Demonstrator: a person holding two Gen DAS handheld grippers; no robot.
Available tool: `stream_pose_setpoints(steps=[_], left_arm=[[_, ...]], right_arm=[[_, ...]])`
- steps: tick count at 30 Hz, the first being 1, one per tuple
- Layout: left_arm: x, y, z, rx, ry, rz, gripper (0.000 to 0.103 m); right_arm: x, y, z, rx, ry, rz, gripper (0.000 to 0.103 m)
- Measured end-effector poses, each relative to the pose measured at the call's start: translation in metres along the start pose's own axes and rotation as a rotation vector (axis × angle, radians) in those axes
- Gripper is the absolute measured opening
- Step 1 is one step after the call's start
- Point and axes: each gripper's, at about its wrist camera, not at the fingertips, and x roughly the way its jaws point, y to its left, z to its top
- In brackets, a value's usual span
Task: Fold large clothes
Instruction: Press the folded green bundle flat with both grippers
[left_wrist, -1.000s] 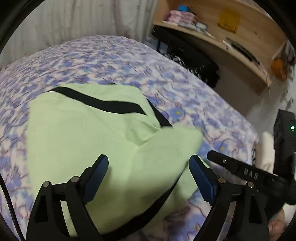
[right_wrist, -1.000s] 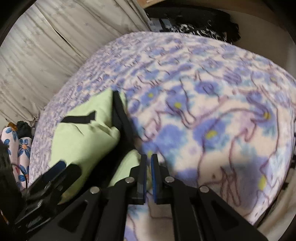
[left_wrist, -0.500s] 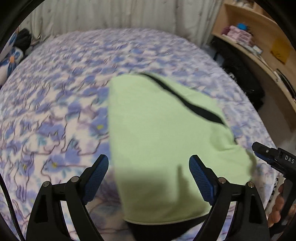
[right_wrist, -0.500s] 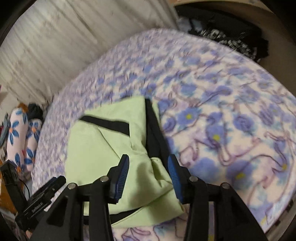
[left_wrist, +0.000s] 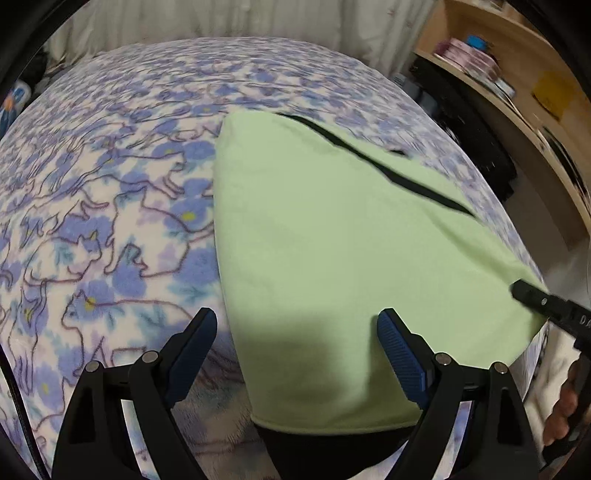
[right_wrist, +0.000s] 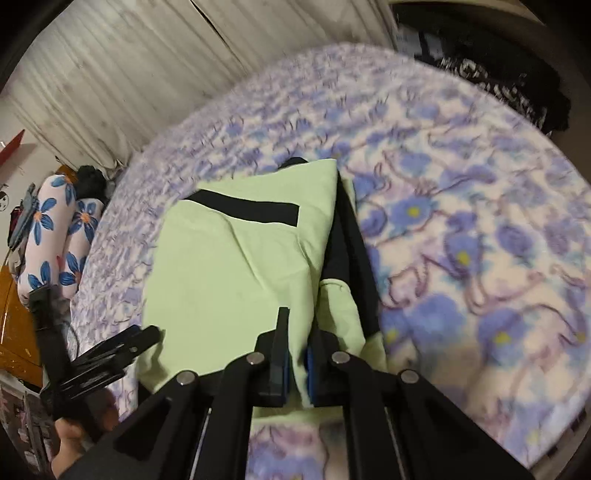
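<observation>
A light green garment with black trim (left_wrist: 343, 251) lies folded on the floral bed. It also shows in the right wrist view (right_wrist: 236, 266). My left gripper (left_wrist: 295, 347) is open and empty, hovering over the garment's near left edge. My right gripper (right_wrist: 295, 369) is shut on the garment's near edge, with green cloth pinched between the blue pads. Its tip shows at the right edge of the left wrist view (left_wrist: 535, 299). A black inner layer (right_wrist: 351, 251) shows along the garment's right side.
The bed has a blue and purple floral blanket (left_wrist: 110, 206). A wooden shelf with small items (left_wrist: 509, 85) stands at the right. Dark clothes (right_wrist: 498, 77) lie beyond the bed. A floral pillow (right_wrist: 55, 236) lies at the left by the curtain.
The right gripper opened, then shut on the garment's near edge. The left gripper stayed open and swung left, so the garment now lies right of centre in its view.
</observation>
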Motion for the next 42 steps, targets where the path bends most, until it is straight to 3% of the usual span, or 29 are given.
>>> stream_pose_setpoints(steps=[4, 9, 11, 13, 15, 19, 23, 24, 25, 26, 30, 34, 36, 42], left_arm=[[0.018, -0.005, -0.016, 0.025, 0.046, -0.006, 0.087], [0.012, -0.004, -0.012, 0.012, 0.043, -0.010, 0.087], [0.006, -0.003, -0.003, 0.016, 0.029, -0.024, 0.088], [0.004, 0.001, 0.011, 0.005, 0.014, -0.042, 0.088], [0.005, 0.006, 0.027, -0.024, 0.002, -0.048, 0.088], [0.018, 0.022, 0.060, -0.084, -0.007, -0.055, 0.088], [0.040, 0.040, 0.081, -0.140, 0.035, -0.070, 0.087], [0.046, 0.044, 0.084, -0.152, 0.046, -0.065, 0.086], [0.051, 0.048, 0.086, -0.164, 0.055, -0.071, 0.075], [0.054, 0.050, 0.087, -0.175, 0.064, -0.090, 0.070], [0.056, 0.049, 0.089, -0.147, 0.032, -0.072, 0.066], [0.068, 0.055, 0.086, -0.160, 0.046, -0.085, 0.069], [0.066, 0.058, 0.087, -0.172, 0.048, -0.092, 0.069], [0.035, 0.046, 0.088, -0.106, -0.006, -0.005, 0.069]], right_arm=[[0.042, -0.027, -0.024, 0.080, 0.128, -0.064, 0.006], [0.029, -0.018, -0.014, 0.083, 0.102, -0.061, 0.011], [0.019, -0.016, 0.001, 0.090, 0.063, -0.023, 0.022], [0.015, -0.018, 0.018, 0.120, 0.014, 0.001, 0.045], [0.020, -0.020, 0.039, 0.142, -0.017, 0.008, 0.047], [0.062, -0.021, 0.084, 0.162, -0.011, -0.031, 0.047], [0.103, -0.023, 0.103, 0.158, 0.046, -0.059, 0.047], [0.111, -0.023, 0.105, 0.151, 0.053, -0.062, 0.042], [0.115, -0.021, 0.105, 0.134, 0.063, -0.079, 0.010], [0.119, -0.020, 0.106, 0.117, 0.074, -0.096, 0.003], [0.112, -0.021, 0.104, 0.108, 0.014, -0.131, 0.002], [0.137, -0.043, 0.097, 0.169, 0.087, -0.171, 0.003], [0.129, -0.040, 0.098, 0.168, 0.085, -0.176, 0.005], [0.100, -0.019, 0.106, 0.111, 0.085, -0.167, 0.007]])
